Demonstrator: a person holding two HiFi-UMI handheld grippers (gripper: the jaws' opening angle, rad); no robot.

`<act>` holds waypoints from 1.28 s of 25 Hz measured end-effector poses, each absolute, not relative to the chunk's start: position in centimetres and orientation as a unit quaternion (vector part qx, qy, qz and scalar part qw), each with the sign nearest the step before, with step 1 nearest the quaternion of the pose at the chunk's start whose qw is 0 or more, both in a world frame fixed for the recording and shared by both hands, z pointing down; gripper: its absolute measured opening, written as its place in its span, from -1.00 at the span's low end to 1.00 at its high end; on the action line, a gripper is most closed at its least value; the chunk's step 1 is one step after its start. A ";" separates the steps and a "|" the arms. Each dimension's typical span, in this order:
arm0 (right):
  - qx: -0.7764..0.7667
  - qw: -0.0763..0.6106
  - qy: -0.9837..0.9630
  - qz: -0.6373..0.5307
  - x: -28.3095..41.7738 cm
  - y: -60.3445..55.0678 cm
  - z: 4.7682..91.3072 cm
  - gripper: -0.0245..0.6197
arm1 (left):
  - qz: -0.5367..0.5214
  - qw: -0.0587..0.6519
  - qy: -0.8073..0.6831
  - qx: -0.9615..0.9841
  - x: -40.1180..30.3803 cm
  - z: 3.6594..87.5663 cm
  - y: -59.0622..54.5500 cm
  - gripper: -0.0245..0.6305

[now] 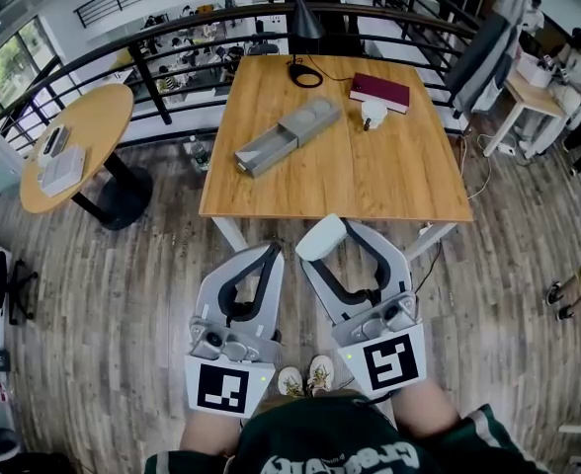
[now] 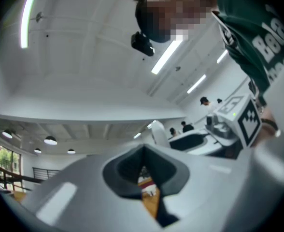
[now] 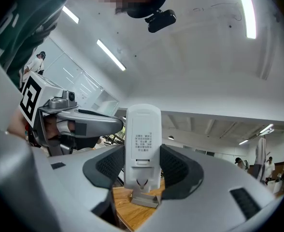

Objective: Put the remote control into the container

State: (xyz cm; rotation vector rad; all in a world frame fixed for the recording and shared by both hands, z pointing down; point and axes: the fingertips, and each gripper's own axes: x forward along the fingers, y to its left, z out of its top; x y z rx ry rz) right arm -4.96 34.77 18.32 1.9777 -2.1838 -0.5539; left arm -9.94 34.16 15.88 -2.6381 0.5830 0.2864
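Observation:
The white remote control [image 3: 142, 149] stands upright between the dark pads of my right gripper [image 3: 142, 164], which is shut on it, back side toward the camera. In the head view the remote control's rounded end [image 1: 322, 237] sticks out past my right gripper [image 1: 332, 237], held just short of the wooden table's near edge. The grey container [image 1: 289, 136], a long drawer-like box pulled partly open, lies slanted on the table [image 1: 389, 181] well beyond both grippers. My left gripper [image 1: 268, 253] is beside the right one, its jaws together with nothing in them; the left gripper [image 2: 143, 154] points upward toward the ceiling.
A dark red book [image 1: 379, 91], a small white object [image 1: 373, 113] and a coiled black cable [image 1: 304, 73] lie at the table's far end. A round side table [image 1: 73, 141] stands to the left, a black railing [image 1: 172, 52] behind. People sit at a desk [image 1: 533, 92] at right.

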 end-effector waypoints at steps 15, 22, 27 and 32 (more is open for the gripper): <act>0.649 0.065 -0.729 -0.207 -0.4 34.5 17.2 -0.18 | 0.112 0.227 0.217 -0.943 -4.7 14.6 34.0 -0.93; 0.653 0.056 -0.727 -0.203 1.5 31.1 17.7 -0.18 | 0.104 0.229 0.226 -0.941 -3.5 15.2 30.0 -0.93; 0.656 0.065 -0.724 -0.204 3.1 26.2 18.5 -0.18 | 0.121 0.225 0.230 -0.939 -2.7 15.5 24.5 -0.93; 0.663 0.081 -0.716 -0.203 5.3 19.0 19.2 -0.18 | 0.126 0.225 0.219 -0.941 -0.3 15.9 17.0 -0.93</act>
